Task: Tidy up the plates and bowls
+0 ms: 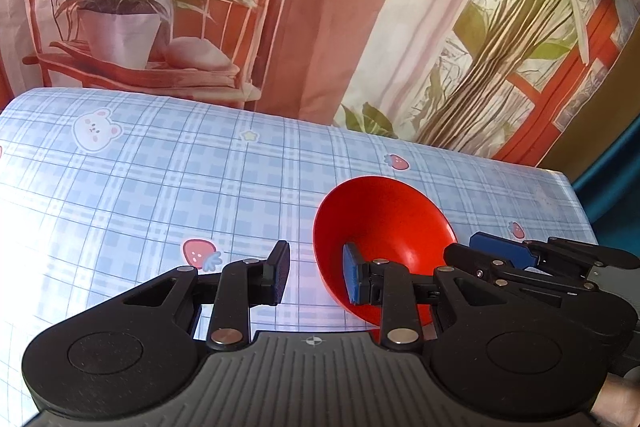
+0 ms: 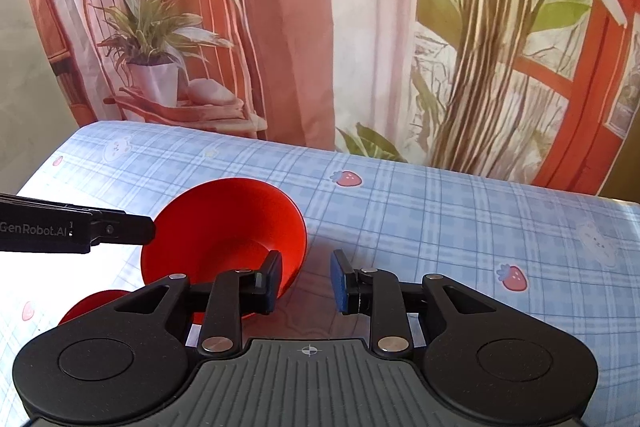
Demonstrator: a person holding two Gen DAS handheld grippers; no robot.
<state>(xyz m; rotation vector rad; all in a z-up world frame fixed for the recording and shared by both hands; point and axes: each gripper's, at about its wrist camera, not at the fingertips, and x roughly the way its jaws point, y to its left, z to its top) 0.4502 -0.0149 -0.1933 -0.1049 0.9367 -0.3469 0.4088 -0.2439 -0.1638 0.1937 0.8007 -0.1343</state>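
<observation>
A red bowl [image 1: 384,227] sits on the blue checked tablecloth [image 1: 160,187]. My left gripper [image 1: 316,273] straddles its near left rim, one pad inside and the other outside with cloth showing in the gap, so it stands open. My right gripper [image 2: 306,281] straddles the right rim of the same bowl [image 2: 224,227] with a gap on the outer side, and it is open too. One right finger [image 1: 496,247] shows beside the bowl, and a left finger [image 2: 120,229] reaches the bowl's left rim. A second red piece [image 2: 92,303] peeks out low on the left, mostly hidden.
A printed curtain [image 2: 304,27] with plants and a chair hangs right behind the table's far edge. Bare tablecloth [image 2: 460,227] stretches to the right of the bowl in the right wrist view and to its left in the left wrist view. The table's right corner [image 1: 568,187] is close.
</observation>
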